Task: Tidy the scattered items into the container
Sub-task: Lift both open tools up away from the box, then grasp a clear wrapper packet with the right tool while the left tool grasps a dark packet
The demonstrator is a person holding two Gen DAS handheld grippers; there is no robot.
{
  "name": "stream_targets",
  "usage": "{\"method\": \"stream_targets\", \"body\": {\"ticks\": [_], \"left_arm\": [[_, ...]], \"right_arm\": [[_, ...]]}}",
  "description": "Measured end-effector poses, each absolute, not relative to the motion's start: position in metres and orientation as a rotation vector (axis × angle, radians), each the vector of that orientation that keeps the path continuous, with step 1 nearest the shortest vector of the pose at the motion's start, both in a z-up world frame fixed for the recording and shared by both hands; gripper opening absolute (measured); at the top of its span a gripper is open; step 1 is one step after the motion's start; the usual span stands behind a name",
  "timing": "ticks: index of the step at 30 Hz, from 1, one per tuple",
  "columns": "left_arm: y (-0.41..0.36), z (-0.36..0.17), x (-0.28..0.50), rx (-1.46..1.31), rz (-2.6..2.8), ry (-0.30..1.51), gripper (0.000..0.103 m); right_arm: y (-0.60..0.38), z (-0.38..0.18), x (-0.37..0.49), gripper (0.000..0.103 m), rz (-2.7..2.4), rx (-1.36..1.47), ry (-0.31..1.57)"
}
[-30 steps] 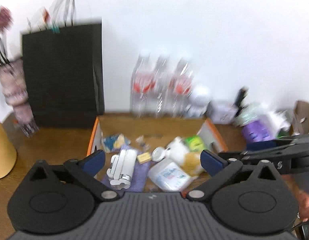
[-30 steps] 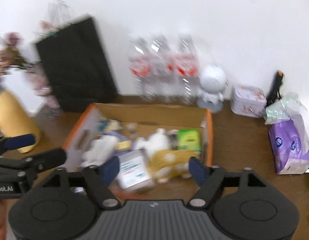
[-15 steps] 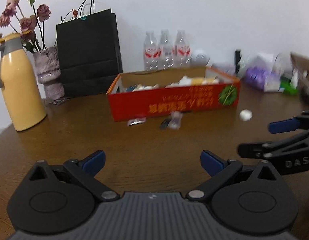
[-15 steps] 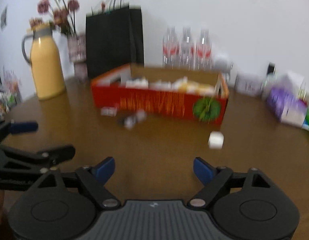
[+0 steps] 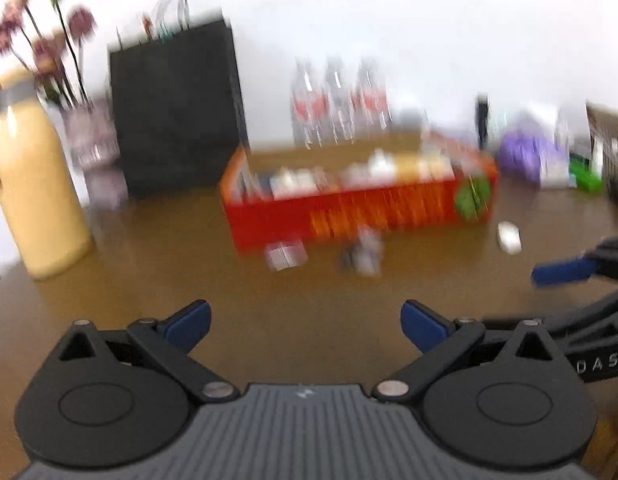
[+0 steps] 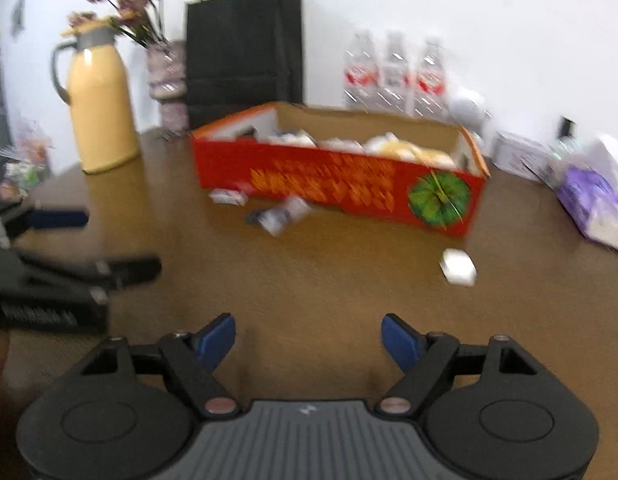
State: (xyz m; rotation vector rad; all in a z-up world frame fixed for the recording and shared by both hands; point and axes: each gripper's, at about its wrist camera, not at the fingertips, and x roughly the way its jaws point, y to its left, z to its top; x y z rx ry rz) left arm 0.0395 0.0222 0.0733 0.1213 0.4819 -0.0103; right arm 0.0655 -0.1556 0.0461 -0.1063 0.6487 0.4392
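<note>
A red cardboard box [image 6: 337, 180] holding several items stands on the brown table [image 6: 309, 280]; it also shows in the left wrist view [image 5: 357, 208]. In front of it lie a small white packet [image 6: 228, 197], a crumpled dark and white wrapper [image 6: 283, 213] and a small white block [image 6: 457, 266]. The left wrist view shows the packet [image 5: 285, 255], the wrapper [image 5: 363, 254] and the block [image 5: 509, 237]. My left gripper [image 5: 305, 322] is open and empty, well short of them. My right gripper [image 6: 309, 338] is open and empty, low over the table.
A yellow thermos jug [image 6: 101, 112], a vase of dried flowers [image 6: 165, 68] and a black paper bag [image 6: 243, 48] stand at the back left. Water bottles [image 6: 397, 72] line the wall. A purple tissue pack [image 6: 593, 204] and small tins lie at the right.
Both grippers have pulled back from above the box to low over the table in front of it. In the last half second they moved slightly closer to the box.
</note>
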Motion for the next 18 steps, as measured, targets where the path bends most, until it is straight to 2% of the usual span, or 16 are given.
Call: {"method": "stream_targets", "body": {"ticks": [5, 7, 9, 13, 15, 18], "left_arm": [[0.064, 0.086, 0.092, 0.024, 0.003, 0.451, 0.103], [0.082, 0.077, 0.107, -0.108, 0.015, 0.494, 0.103], [0.093, 0.064, 0.114, -0.206, 0.032, 0.561, 0.103], [0.101, 0.052, 0.11, -0.262, 0.067, 0.591, 0.103], [0.102, 0.049, 0.113, -0.271, 0.087, 0.606, 0.103], [0.101, 0.044, 0.116, -0.249, 0.096, 0.637, 0.103]], "right_arm": [[-0.122, 0.062, 0.116, 0.072, 0.463, -0.104, 0.609], [-0.107, 0.055, 0.139, 0.063, 0.453, -0.077, 0.648], [-0.093, 0.046, 0.161, 0.047, 0.431, -0.052, 0.693], [-0.082, 0.032, 0.184, 0.044, 0.358, -0.015, 0.712], [-0.081, 0.025, 0.187, 0.034, 0.351, -0.021, 0.721], [-0.081, 0.024, 0.18, 0.027, 0.349, -0.113, 0.69]]}}
